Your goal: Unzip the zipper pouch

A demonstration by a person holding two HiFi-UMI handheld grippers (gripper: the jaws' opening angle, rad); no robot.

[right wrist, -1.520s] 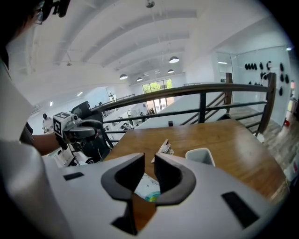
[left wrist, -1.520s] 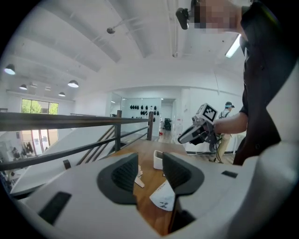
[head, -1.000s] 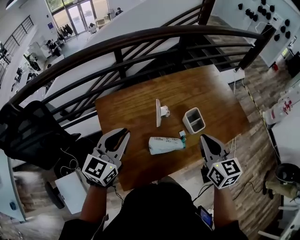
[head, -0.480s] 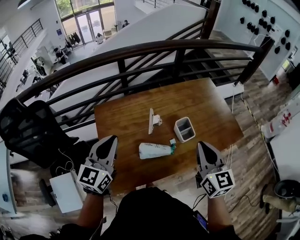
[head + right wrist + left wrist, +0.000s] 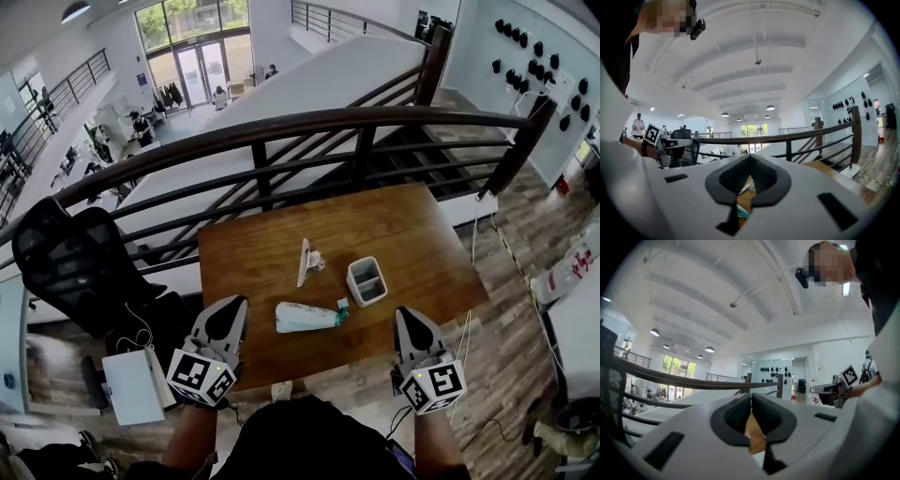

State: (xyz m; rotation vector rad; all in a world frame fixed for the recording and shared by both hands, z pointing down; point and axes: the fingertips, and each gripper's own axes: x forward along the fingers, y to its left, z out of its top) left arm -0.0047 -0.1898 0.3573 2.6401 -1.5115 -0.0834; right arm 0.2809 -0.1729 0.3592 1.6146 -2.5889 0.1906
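A white zipper pouch (image 5: 306, 317) with a teal end lies flat near the front edge of the wooden table (image 5: 394, 225). My left gripper (image 5: 232, 314) hangs off the table's front-left corner, jaws shut and empty, left of the pouch. My right gripper (image 5: 405, 319) is at the front-right edge, shut and empty, right of the pouch. In the left gripper view the left gripper (image 5: 751, 397) shows closed pads with a slice of table behind. In the right gripper view the right gripper (image 5: 750, 159) is closed too, with a bit of pouch (image 5: 743, 213) below the pads.
A white two-slot holder (image 5: 367, 280) stands right of centre on the table. A thin white stand (image 5: 305, 262) sits behind the pouch. A dark railing (image 5: 281, 131) runs behind the table. A black office chair (image 5: 70, 262) is at the left.
The left gripper's jaws closed from slightly apart. Both grippers drew back toward the table's front edge, and the head view shifted so the table sits farther away.
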